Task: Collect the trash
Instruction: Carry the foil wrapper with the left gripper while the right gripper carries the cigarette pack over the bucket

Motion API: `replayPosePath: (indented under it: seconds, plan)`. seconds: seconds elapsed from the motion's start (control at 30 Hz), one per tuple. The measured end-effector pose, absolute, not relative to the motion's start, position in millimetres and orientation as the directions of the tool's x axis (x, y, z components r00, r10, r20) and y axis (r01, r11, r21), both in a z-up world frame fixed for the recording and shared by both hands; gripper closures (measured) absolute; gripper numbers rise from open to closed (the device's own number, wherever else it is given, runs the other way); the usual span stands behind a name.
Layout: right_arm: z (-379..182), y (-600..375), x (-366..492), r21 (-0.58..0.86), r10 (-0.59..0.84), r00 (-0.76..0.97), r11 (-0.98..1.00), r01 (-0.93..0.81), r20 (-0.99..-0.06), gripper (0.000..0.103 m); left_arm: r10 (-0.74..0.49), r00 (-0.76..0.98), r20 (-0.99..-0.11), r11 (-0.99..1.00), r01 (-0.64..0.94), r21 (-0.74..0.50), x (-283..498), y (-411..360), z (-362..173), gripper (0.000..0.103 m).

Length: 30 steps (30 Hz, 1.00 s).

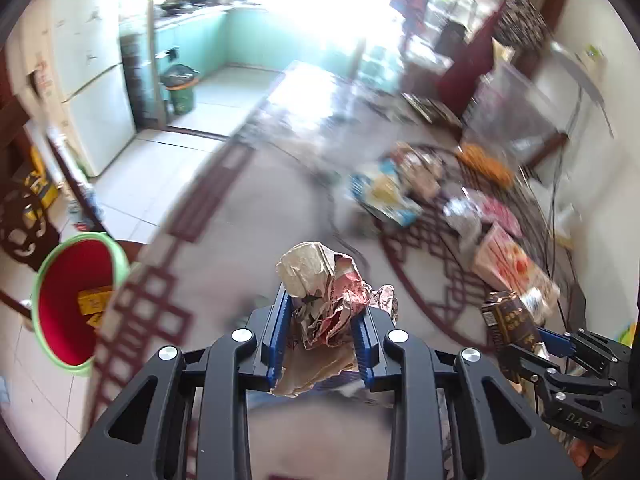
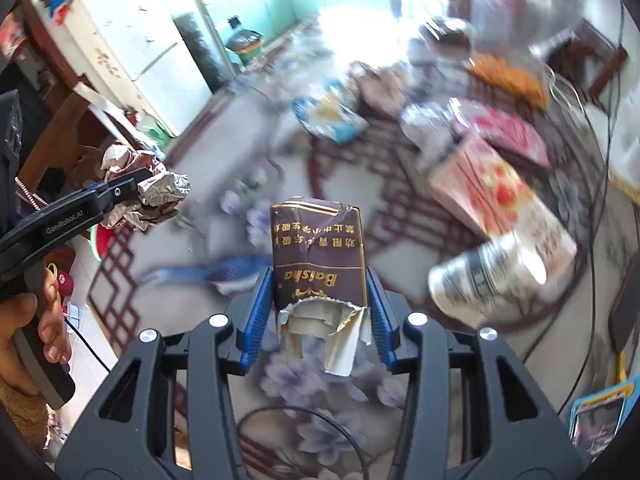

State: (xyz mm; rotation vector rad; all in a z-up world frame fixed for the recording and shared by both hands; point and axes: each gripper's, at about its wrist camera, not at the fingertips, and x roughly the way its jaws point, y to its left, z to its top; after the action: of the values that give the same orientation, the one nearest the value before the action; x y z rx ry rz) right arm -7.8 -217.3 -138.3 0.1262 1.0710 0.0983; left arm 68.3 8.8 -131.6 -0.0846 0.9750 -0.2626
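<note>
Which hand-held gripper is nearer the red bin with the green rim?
Left. The left hand-held gripper, shut on crumpled paper, is just right of the red bin. The right hand-held gripper, gripping a brown pack, is farther right.

A lived-in home, seemingly: fridge (image 1: 100, 96), teal kitchen cabinets (image 1: 192, 40), cluttered table (image 1: 240, 216).

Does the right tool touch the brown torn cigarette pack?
Touching. In the right wrist view the right tool has both blue fingers pressed against the sides of the brown torn cigarette pack, lifted off the table.
</note>
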Motion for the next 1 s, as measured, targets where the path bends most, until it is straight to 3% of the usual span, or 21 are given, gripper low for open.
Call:
replayPosePath:
  seconds: [0.47, 1.0]
  plan:
    - [-110, -120, 27, 0.111, 0.197, 0.513, 0.975, -0.194, -0.835, 0.059, -0.156, 0.603, -0.783, 0.978, -0.019, -0.21, 63, 127, -120, 0.077]
    - [-105, 6, 50, 0.08, 0.228, 0.501, 0.951, -0.3, -0.835, 0.059, -0.134, 0.579, -0.804, 0.963, -0.116, -0.243, 69, 234, -140, 0.077]
